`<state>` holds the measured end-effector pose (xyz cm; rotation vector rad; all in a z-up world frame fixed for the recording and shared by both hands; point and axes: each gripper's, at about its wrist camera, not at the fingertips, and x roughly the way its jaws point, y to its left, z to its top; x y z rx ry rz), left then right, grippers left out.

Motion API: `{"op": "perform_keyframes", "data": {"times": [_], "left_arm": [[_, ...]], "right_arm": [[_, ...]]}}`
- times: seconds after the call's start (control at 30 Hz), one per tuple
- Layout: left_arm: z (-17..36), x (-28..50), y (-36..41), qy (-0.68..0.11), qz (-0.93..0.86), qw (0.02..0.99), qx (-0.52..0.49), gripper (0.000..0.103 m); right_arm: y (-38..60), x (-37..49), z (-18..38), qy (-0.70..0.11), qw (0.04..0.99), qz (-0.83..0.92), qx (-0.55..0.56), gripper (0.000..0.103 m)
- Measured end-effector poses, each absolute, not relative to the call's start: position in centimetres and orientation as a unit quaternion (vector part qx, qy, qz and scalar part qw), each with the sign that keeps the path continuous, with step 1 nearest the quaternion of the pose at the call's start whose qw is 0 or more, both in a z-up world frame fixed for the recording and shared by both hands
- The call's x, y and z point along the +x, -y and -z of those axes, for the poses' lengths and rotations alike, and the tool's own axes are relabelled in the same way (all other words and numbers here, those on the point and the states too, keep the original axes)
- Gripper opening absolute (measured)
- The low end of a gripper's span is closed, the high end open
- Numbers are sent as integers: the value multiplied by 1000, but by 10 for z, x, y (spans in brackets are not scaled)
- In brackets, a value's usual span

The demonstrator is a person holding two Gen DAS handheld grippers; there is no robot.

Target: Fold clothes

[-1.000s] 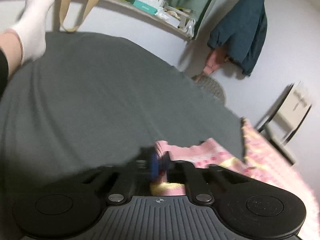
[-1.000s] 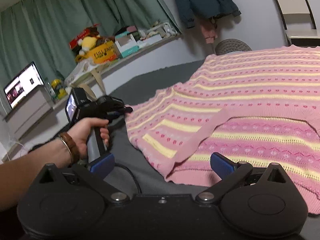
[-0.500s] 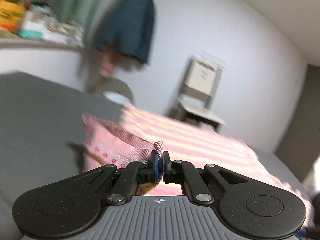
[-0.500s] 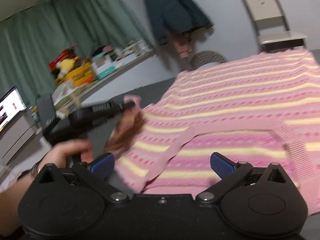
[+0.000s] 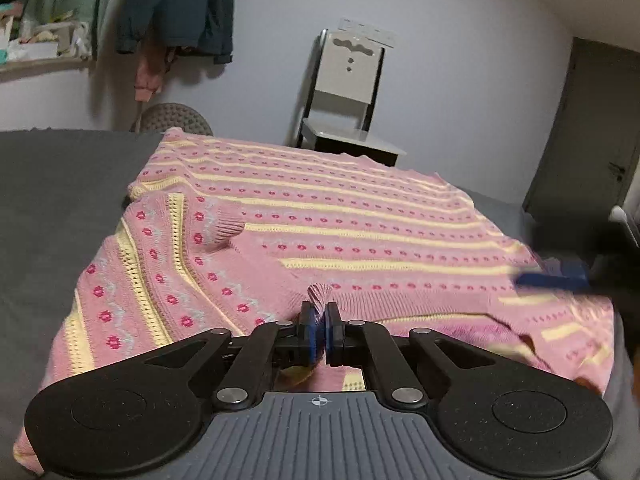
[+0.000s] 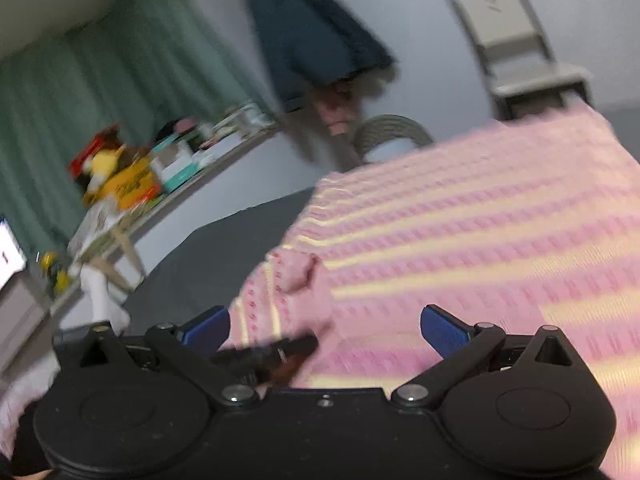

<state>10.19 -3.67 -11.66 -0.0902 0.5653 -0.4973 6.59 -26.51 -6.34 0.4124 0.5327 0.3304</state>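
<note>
sweater pinched in left gripper, right gripper jaws apart.

- Sweater: pink knit with pale yellow stripes and rows of small darker pink dots, spread ahead of the left gripper's jaws.
- Left gripper: black arms, blue pads, grey ribbed body.
- Right gripper: black with blue pads.
- Bed cover: plain dark grey, left of the jaws.
- Chair: off-white back on a dark frame, beyond the sweater.
- Jacket: dark teal, on a pale wall.
- Curtain: green.
</note>
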Motion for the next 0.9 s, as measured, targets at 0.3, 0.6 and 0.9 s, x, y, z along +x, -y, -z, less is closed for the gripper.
{"op": "perform_keyframes", "data": {"times": [0.3, 0.6, 0.9], "left_arm": [[120, 98, 43, -271, 252, 928, -38, 3], [124, 99, 41, -277, 252, 925, -61, 3], [116, 89, 64, -247, 285, 926, 2, 3]], "right_arm": [[223, 208, 79, -377, 883, -223, 170, 60], [214, 244, 107, -418, 849, -246, 209, 3], [217, 265, 92, -402, 870, -203, 200, 3]]}}
